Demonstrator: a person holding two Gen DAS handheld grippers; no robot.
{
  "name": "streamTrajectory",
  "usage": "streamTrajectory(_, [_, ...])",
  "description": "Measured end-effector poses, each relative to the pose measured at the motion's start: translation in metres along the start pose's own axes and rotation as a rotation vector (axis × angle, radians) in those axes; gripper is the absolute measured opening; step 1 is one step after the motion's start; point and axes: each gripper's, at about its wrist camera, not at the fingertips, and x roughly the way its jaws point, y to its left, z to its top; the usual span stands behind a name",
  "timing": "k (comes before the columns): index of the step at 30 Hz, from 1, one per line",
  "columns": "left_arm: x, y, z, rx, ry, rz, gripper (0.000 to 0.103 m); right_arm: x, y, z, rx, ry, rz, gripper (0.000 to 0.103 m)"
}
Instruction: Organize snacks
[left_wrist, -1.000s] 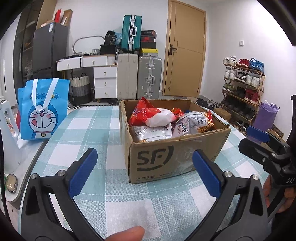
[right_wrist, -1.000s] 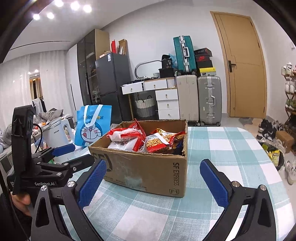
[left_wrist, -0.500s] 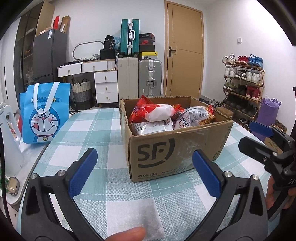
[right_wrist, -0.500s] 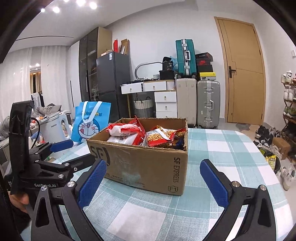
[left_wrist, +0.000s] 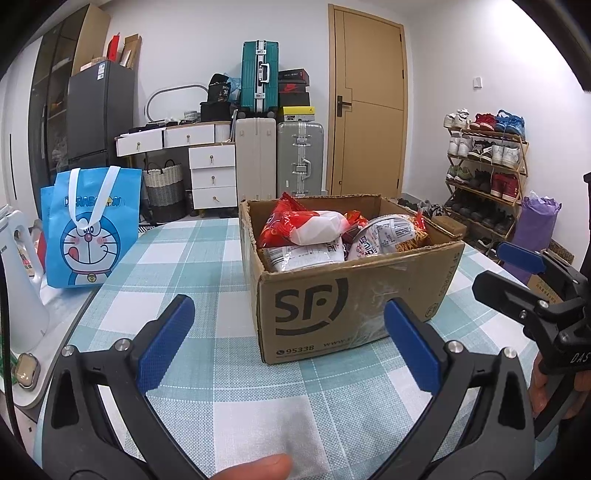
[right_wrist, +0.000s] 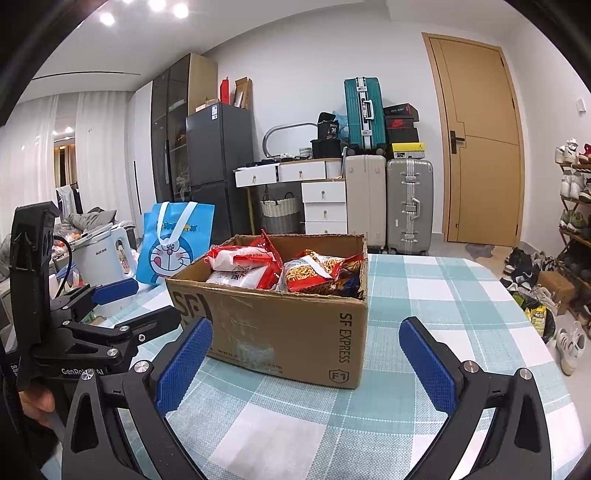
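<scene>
Landmark: a cardboard box (left_wrist: 354, 295) is sitting on the checked tablecloth (left_wrist: 207, 266), open at the top.
Snacks: the snack packets (left_wrist: 306, 232) are lying heaped inside the box, a red-and-white one on top; none is lying outside it on the cloth.
Left gripper (left_wrist: 291, 332): it is hovering level just in front of the box's near face, pointing at it, blue pads (left_wrist: 166, 343) standing wide apart with nothing between them.
Left hand: a fingertip (left_wrist: 255, 467) is showing at the lower edge, below the gripper.
Right gripper (right_wrist: 306, 356): it is hovering level off the box's right front corner, aimed at that corner, its claw likewise spread wide and holding nothing.
Right hand (left_wrist: 543, 387): it is wrapping the handle, to the right of the box.
Contact: neither gripper is touching the box or the packets.
Blue bag (left_wrist: 90, 229): it is standing upright to the left of the box, well apart from it, at the table's edge.
Suitcases (right_wrist: 388, 203): they are standing behind the box, against the far wall.
</scene>
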Motion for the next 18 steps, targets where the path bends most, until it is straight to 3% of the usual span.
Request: streamTrajectory(18, [-0.0003, 0.0002, -0.0014, -0.003, 0.000, 0.001, 0.102, -0.0009, 0.0001, -0.0006, 0.000, -0.003, -0.001, 0.103])
